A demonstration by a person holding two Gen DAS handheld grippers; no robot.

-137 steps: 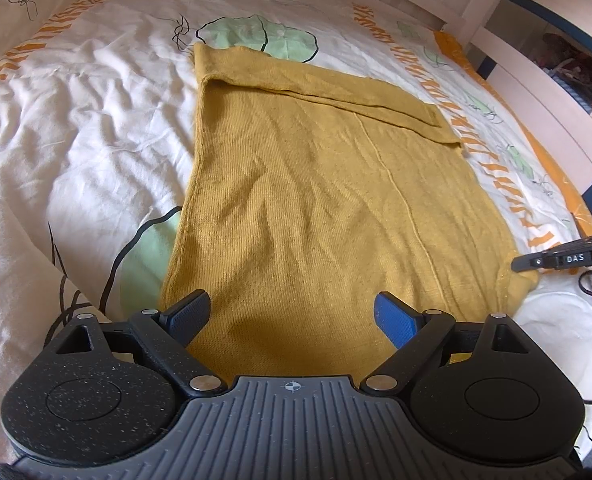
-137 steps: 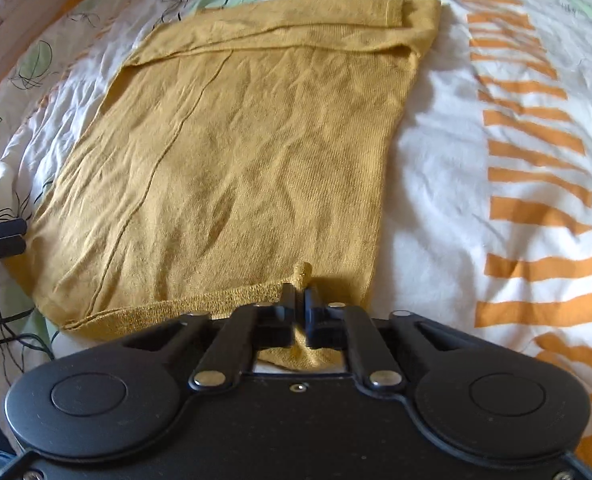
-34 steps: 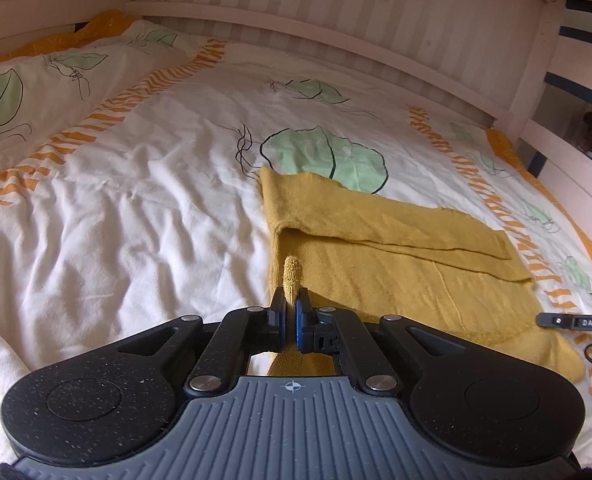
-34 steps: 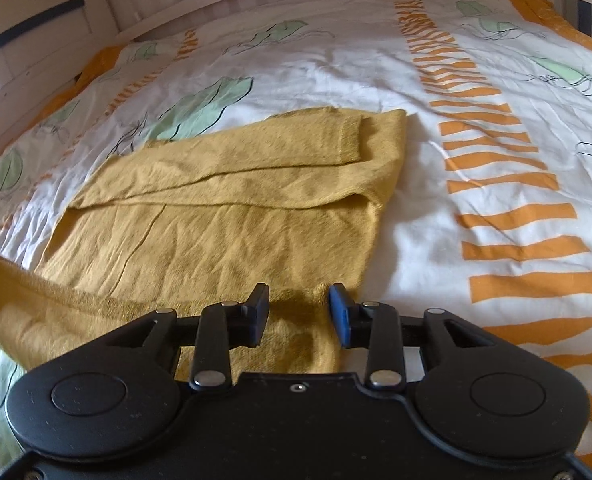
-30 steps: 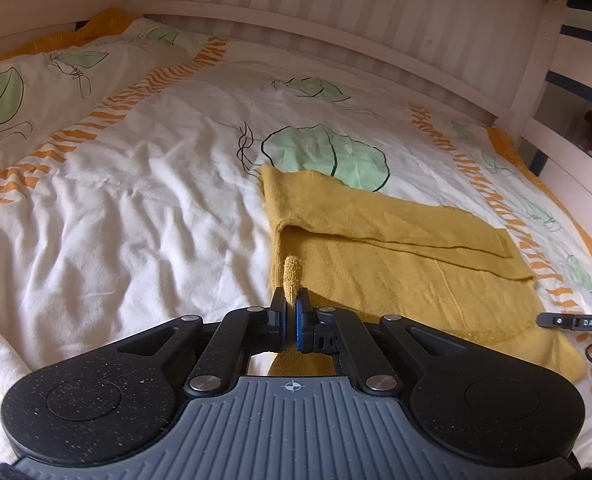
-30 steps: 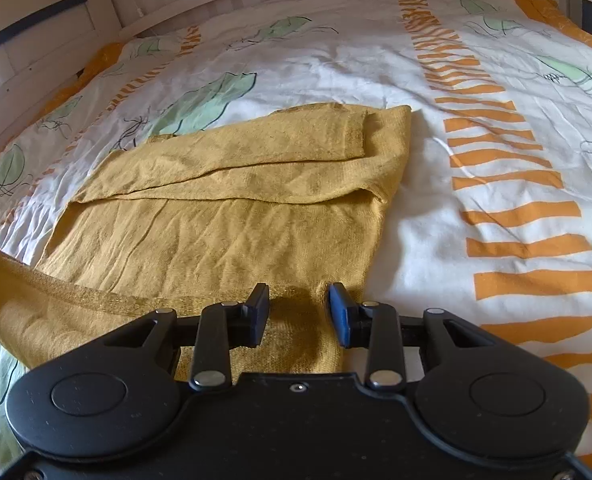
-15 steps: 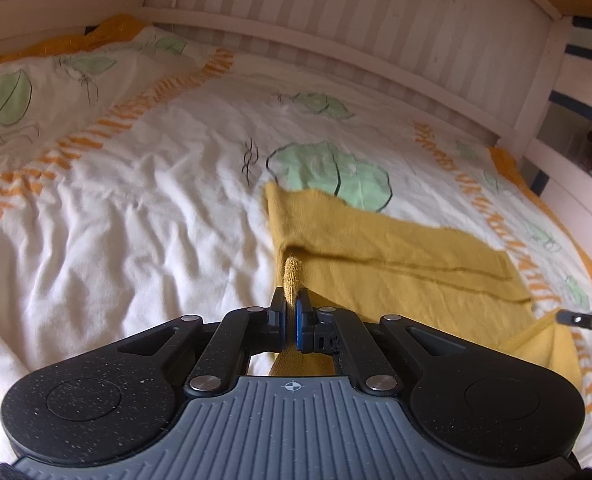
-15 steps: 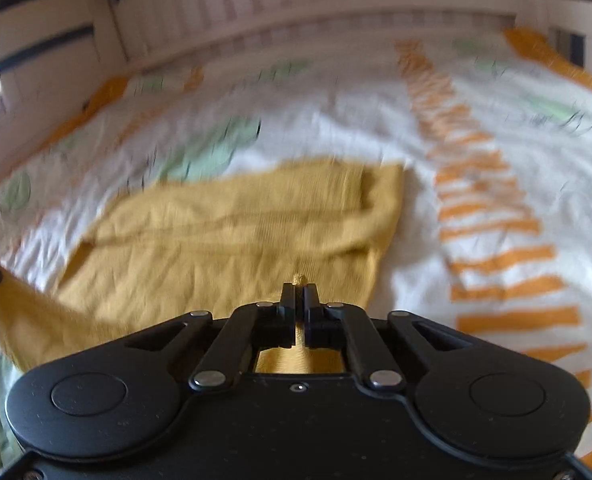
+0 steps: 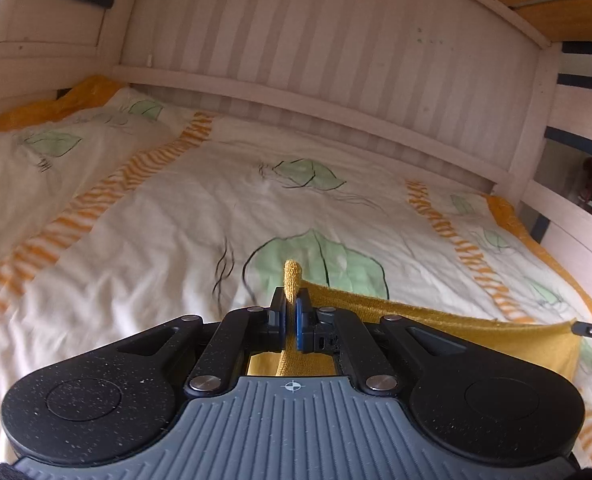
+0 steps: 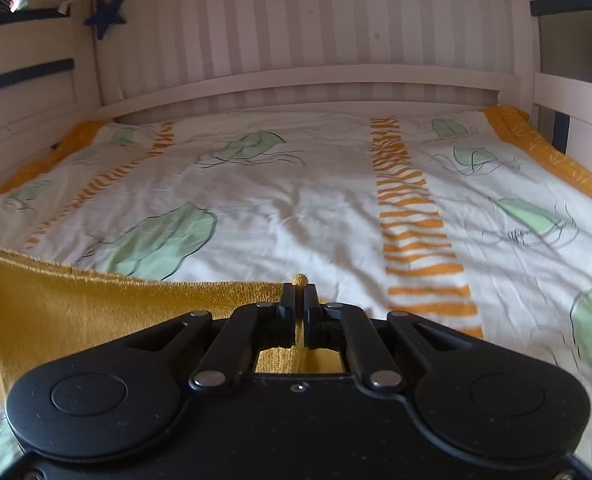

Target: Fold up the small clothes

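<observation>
both grippers raised since 0.5 s ago, garment (image 9: 436, 320) hem lifted off bed (image 9: 155, 240), stretched between them. left gripper (image 9: 290, 314) fingers clamped on 1 corner, right gripper (image 10: 299, 312) on other. soft light knit, sags; hold corners.

There was one yellow garment (image 9: 476, 330), two grippers, left (image 9: 290, 307) and right (image 10: 299, 295), one bed (image 10: 316, 184), and one blue star (image 10: 105, 18).

Across the lower frame we see a leaf-printed duvet (image 10: 296, 200), a white slatted headboard (image 9: 316, 60) above, a blue star (image 10: 105, 16) upper left.
</observation>
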